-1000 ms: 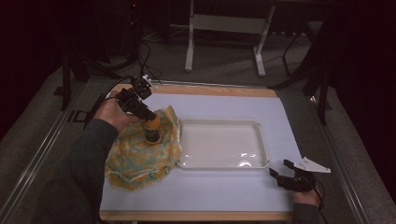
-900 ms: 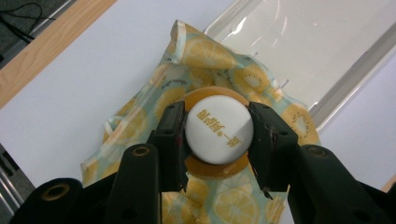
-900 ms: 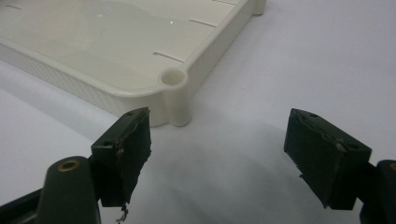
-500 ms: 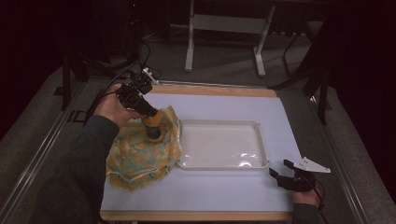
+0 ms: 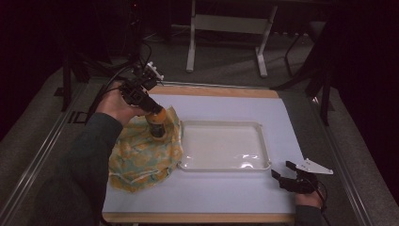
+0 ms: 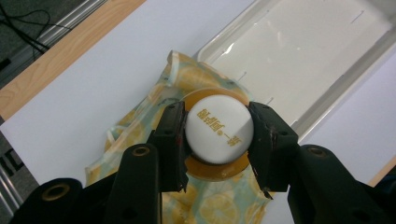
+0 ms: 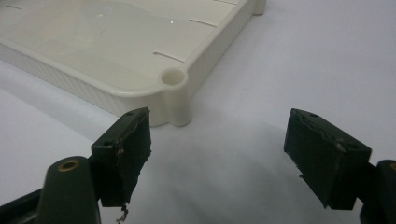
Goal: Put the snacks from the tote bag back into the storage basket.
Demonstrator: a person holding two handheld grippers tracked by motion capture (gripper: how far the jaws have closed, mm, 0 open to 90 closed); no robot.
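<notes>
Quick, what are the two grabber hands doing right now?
Left gripper: closed on the orange bottle, gripping its white cap, above the lemon-print cloth.
Right gripper: open, holding nothing, beside the white tray.

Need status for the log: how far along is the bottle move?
Done: the left gripper is shut on the bottle by its white cap. In hand: the bottle hangs over the yellow cloth, beside the tray. Left: probably setting it in the tray, which holds nothing yet. The right gripper waits open near the tray's corner.
</notes>
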